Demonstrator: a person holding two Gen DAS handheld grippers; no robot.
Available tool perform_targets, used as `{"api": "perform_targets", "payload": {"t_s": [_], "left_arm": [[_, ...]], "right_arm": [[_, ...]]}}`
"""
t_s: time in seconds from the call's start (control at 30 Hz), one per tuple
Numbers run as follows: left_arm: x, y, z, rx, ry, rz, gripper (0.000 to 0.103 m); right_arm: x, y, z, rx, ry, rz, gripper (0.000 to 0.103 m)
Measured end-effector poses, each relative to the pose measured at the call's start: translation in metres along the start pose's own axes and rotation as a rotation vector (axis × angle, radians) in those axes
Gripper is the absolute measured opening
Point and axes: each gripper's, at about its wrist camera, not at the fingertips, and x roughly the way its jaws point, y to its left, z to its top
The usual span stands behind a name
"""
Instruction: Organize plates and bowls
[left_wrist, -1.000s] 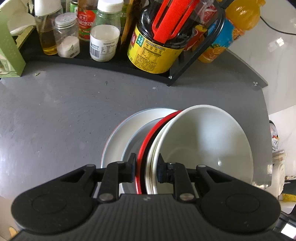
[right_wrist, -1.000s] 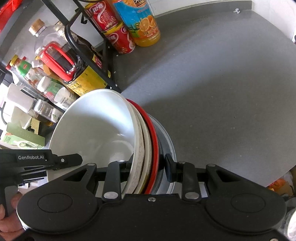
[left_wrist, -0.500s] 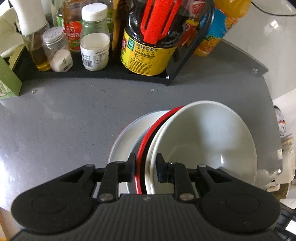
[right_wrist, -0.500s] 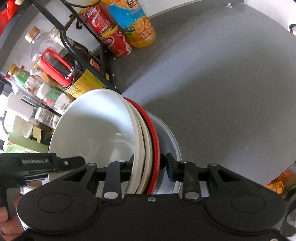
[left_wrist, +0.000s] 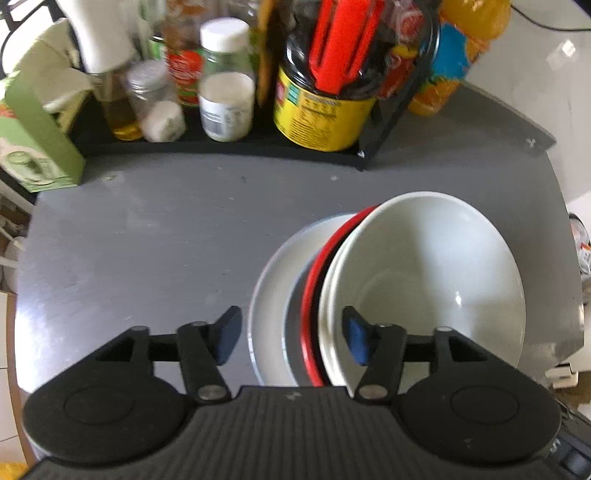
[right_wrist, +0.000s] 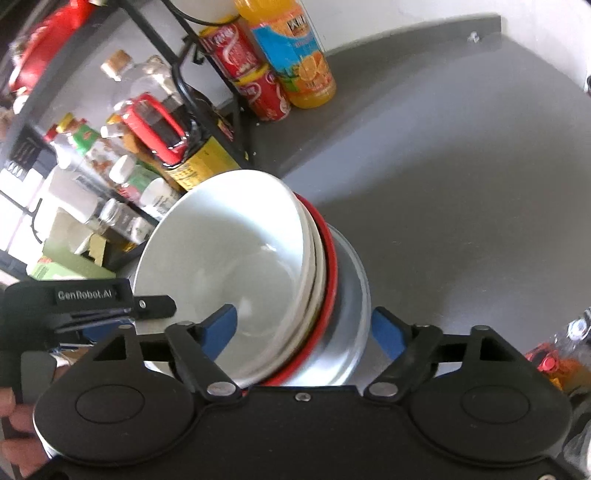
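Note:
A stack of dishes stands on the grey table. A white bowl is on top, with a second pale bowl under it. Below them come a red-rimmed dish and a wide pale plate. My left gripper straddles the stack's near rim. Its jaws are opening and the blue pads stand clear of the rims. My right gripper straddles the opposite rim, also opening, with no pad pressing. The left gripper's body shows beside the bowl.
A black rack along the back holds spice jars, bottles and a yellow-labelled jar. An orange juice bottle and red cans stand by the rack's end. A green box is at the left. The table's edge runs close to the right of the stack.
Both grippers were shut on the stack's rims; now their jaws have spread and let go. Both have drawn back a little, and the stack looks smaller and farther.

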Motion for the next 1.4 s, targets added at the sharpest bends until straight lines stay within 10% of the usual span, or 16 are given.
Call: {"api": "perform_targets", "payload": {"t_s": [0.3, 1.4], "left_arm": [[-0.043, -0.004, -0.044, -0.028, -0.048, -0.007, 0.076], [-0.146, -0.036, -0.179, 0.032, -0.225, -0.021, 0.103]], "right_arm": [[-0.05, -0.024, -0.023, -0.032, -0.049, -0.008, 0.102], [-0.18, -0.066, -0.092, -0.07, -0.202, -0.069, 0.103]]}}
